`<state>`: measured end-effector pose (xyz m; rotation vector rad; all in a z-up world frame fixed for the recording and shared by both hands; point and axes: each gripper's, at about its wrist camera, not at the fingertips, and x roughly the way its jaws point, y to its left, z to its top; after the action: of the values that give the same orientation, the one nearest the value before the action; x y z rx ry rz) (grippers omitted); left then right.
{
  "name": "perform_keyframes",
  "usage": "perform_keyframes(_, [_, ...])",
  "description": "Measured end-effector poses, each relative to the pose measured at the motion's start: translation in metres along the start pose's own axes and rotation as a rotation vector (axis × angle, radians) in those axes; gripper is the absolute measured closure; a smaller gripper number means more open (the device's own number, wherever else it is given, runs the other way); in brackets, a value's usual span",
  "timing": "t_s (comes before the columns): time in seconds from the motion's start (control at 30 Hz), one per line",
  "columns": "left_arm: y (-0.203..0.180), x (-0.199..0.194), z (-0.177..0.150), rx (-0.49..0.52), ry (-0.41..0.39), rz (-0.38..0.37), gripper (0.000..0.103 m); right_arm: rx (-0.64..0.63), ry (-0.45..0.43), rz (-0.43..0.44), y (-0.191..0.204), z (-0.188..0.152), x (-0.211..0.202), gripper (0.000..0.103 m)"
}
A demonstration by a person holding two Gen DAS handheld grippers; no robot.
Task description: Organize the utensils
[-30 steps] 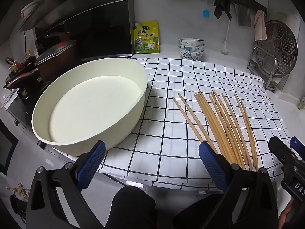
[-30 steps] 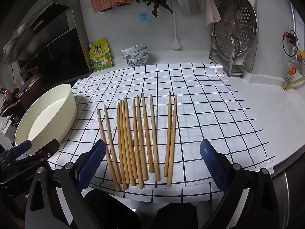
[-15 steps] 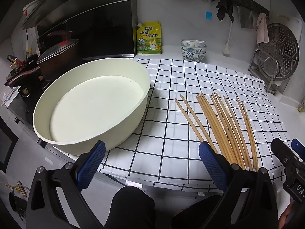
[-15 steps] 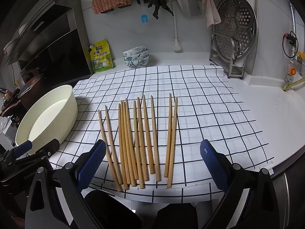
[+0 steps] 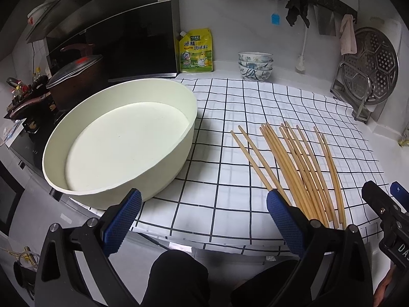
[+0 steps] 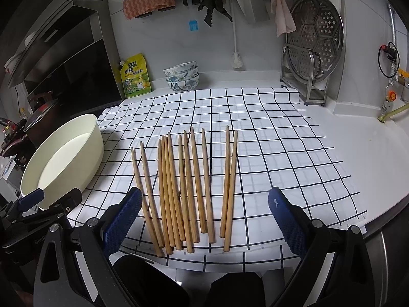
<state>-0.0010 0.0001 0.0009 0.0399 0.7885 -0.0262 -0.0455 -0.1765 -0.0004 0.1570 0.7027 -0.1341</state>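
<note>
Several wooden chopsticks (image 6: 184,186) lie side by side on a white checked cloth (image 6: 268,138); they also show in the left wrist view (image 5: 296,168). A round cream basin (image 5: 120,140), empty, stands on the cloth's left end and shows in the right wrist view (image 6: 64,158). My left gripper (image 5: 202,220) is open and empty, held above the counter's front edge between basin and chopsticks. My right gripper (image 6: 204,220) is open and empty, just in front of the chopsticks' near ends. Each gripper shows in the other's view, the right (image 5: 383,204) and the left (image 6: 48,202).
A yellow seasoning pouch (image 5: 196,51) and stacked patterned bowls (image 5: 255,65) stand at the back wall. A steamer tray on a metal rack (image 6: 314,51) is at the back right. A lidded pot (image 5: 74,81) sits on the stove to the left.
Both grippers have drifted slightly forward and up, so the basin and chopsticks sit a little lower in view. Nothing on the cloth has moved.
</note>
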Motion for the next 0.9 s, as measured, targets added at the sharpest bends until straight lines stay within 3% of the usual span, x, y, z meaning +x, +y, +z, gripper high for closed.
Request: perform_keyframes(0.9, [0.0005, 0.0020, -0.0034, 0.003, 0.006, -0.004, 0.006, 0.003, 0.001, 0.000, -0.0014, 0.0005, 0.0006, 0.009])
